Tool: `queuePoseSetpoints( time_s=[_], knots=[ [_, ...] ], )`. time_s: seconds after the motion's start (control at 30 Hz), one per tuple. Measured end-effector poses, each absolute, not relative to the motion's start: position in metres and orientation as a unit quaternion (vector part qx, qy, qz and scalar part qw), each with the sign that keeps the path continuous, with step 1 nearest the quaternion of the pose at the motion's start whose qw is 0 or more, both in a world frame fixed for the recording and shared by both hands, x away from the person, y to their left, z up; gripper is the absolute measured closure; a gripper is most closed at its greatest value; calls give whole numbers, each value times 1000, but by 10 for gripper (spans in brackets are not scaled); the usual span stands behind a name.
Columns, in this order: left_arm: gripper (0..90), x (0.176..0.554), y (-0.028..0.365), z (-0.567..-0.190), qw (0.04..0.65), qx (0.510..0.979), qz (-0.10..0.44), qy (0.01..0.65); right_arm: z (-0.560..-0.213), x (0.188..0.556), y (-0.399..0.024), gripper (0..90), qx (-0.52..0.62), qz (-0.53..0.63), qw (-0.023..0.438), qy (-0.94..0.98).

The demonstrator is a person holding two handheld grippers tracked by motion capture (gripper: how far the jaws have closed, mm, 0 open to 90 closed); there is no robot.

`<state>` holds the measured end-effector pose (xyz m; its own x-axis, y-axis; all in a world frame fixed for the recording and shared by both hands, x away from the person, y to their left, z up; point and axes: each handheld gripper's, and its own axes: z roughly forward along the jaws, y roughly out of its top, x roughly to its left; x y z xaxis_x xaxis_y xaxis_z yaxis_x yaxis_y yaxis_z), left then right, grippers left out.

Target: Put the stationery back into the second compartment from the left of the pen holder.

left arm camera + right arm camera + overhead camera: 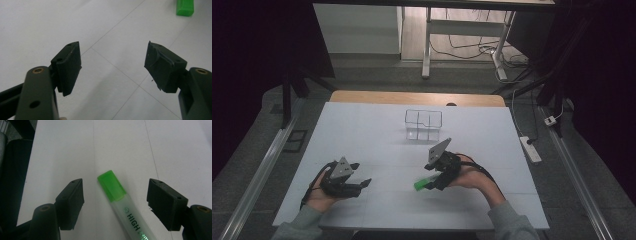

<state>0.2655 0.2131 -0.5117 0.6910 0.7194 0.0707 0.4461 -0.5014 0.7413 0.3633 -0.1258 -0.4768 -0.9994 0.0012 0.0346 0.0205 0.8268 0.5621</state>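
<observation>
- Highlighter (pixel 120 202): translucent barrel, green cap, lay flat on matte white counter (pixel 362 130).
- Right tool (pixel 116 202) open, straddling it.
- Left tool (pixel 112 67) open, empty.
- Clear divided organizer (pixel 423 125) stood well beyond.

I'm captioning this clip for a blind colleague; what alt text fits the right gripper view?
A green-capped highlighter lies on a white table between the right gripper's two open black jaws, untouched by either. Its clear barrel reads "HIGH" and runs off the bottom edge.
</observation>
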Motion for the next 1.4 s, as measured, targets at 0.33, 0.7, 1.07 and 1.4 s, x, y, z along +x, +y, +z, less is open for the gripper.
queuePoseSetpoints(
  time_s=[0.33,0.7,1.07,1.4],
  knots=[
    [292,266,214,-513,358,846,188,347,-488,369,-113,293,17,-261,25,-965],
    [292,267,214,-514,357,847,186,347,-502,368,-106,364,40,-216,16,-975],
    [289,267,215,-514,366,844,178,348,-507,367,-101,550,80,-210,10,-974],
    [289,267,217,-514,366,844,178,351,-507,363,-104,662,104,-217,14,-970]
  ],
)
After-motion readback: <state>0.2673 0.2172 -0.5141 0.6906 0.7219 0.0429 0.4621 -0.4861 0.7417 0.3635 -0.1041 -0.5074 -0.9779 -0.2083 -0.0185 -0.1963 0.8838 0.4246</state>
